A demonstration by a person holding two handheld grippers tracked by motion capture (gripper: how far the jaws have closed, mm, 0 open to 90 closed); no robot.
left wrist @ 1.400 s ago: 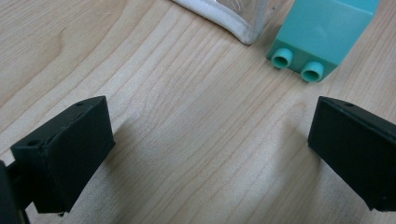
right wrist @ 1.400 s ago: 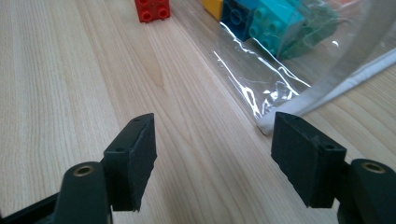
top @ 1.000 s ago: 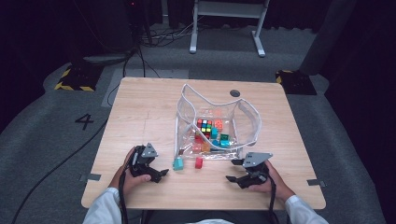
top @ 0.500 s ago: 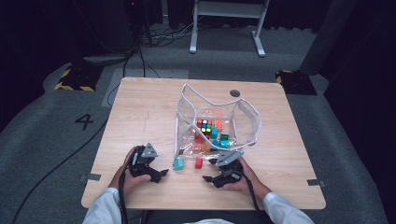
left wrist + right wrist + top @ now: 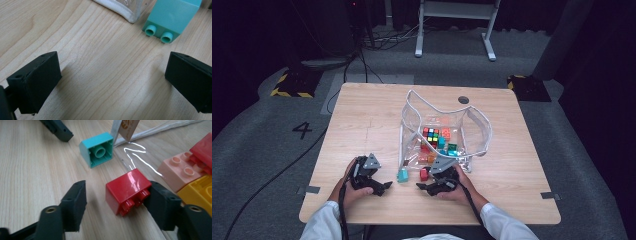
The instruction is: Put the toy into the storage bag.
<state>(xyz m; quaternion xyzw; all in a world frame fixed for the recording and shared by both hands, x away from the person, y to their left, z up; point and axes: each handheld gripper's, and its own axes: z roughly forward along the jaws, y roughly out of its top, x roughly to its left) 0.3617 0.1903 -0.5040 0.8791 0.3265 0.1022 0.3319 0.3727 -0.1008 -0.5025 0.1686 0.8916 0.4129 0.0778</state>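
I see a glossy red studded plastic brick [image 5: 127,191] on the matte wood-grain table [image 5: 362,115], near its front edge. It sits between my right gripper [image 5: 117,202] jaws, which have just been closing: one pad touches it, the other stands apart. My left gripper [image 5: 110,82] is wide open over bare wood

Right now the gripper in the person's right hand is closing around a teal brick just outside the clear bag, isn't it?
Not teal: the right gripper view shows a red brick between the right gripper's closing jaws. The teal brick lies farther off.
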